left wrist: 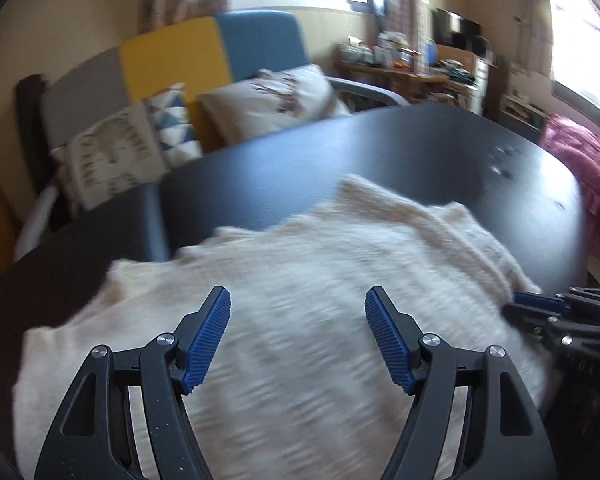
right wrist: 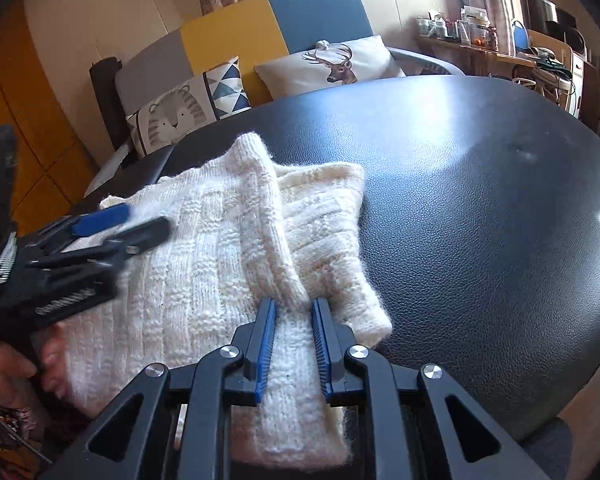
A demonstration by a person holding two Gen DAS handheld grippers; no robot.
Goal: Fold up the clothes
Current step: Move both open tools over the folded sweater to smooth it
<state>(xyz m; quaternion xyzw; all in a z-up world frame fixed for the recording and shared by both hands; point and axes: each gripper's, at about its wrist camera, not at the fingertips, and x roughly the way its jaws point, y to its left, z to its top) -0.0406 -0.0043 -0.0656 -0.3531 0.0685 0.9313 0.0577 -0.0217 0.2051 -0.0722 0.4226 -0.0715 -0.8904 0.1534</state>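
Observation:
A cream knitted sweater (left wrist: 300,312) lies partly folded on the black table (left wrist: 420,152). My left gripper (left wrist: 298,312) is open and empty, hovering over the sweater's middle; it also shows blurred at the left of the right wrist view (right wrist: 120,224). My right gripper (right wrist: 294,308) is shut on a folded sleeve of the sweater (right wrist: 204,280) at its near right edge, and it shows at the right of the left wrist view (left wrist: 540,312). The folded sleeve (right wrist: 268,220) runs from the jaws toward the far side.
The black leather-look table top (right wrist: 480,200) stretches to the right. A bench with yellow, blue and grey back (right wrist: 240,36) and printed cushions (right wrist: 332,64) stands behind it. A pink blanket (left wrist: 588,168) lies off the table's right edge. A cluttered desk (left wrist: 412,68) stands further back.

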